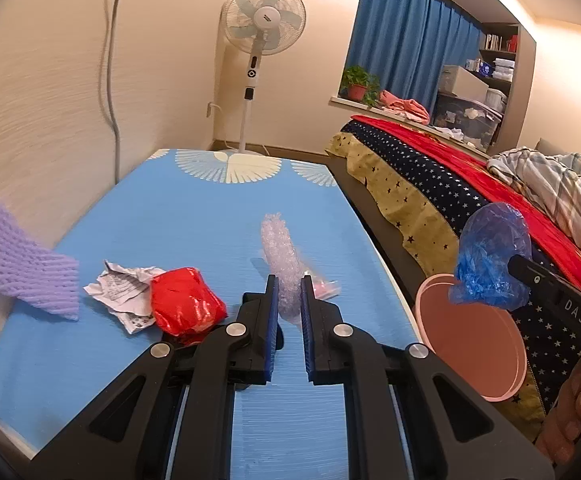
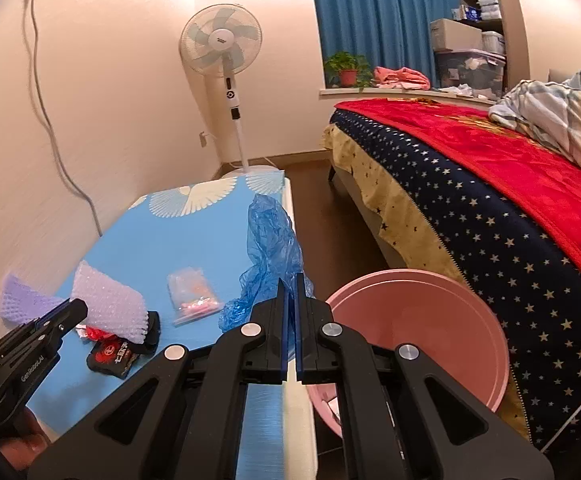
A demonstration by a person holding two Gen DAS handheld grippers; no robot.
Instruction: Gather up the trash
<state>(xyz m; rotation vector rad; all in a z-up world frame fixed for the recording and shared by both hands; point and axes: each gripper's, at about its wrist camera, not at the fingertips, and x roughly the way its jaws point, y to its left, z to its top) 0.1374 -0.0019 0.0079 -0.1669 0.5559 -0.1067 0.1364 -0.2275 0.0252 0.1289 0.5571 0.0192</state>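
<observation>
My left gripper (image 1: 289, 282) is shut on a strip of clear bubble wrap (image 1: 280, 248), lifted a little off the blue table cover (image 1: 190, 216). In the right wrist view the same bubble wrap (image 2: 108, 304) sticks out of the left gripper (image 2: 75, 310). My right gripper (image 2: 290, 280) is shut on a crumpled blue plastic bag (image 2: 270, 244), which hangs at the table's right edge beside the pink bin (image 2: 410, 320). From the left, the blue bag (image 1: 490, 256) hangs just above the bin's (image 1: 470, 344) far rim.
On the table lie a purple foam net (image 1: 22, 268), a crumpled receipt (image 1: 122, 292), a red wrapper (image 1: 186, 304), a small zip bag (image 2: 192, 292) and a black-red packet (image 2: 110, 356). A bed (image 2: 490, 208) stands right of the bin, a standing fan (image 2: 222, 48) behind the table.
</observation>
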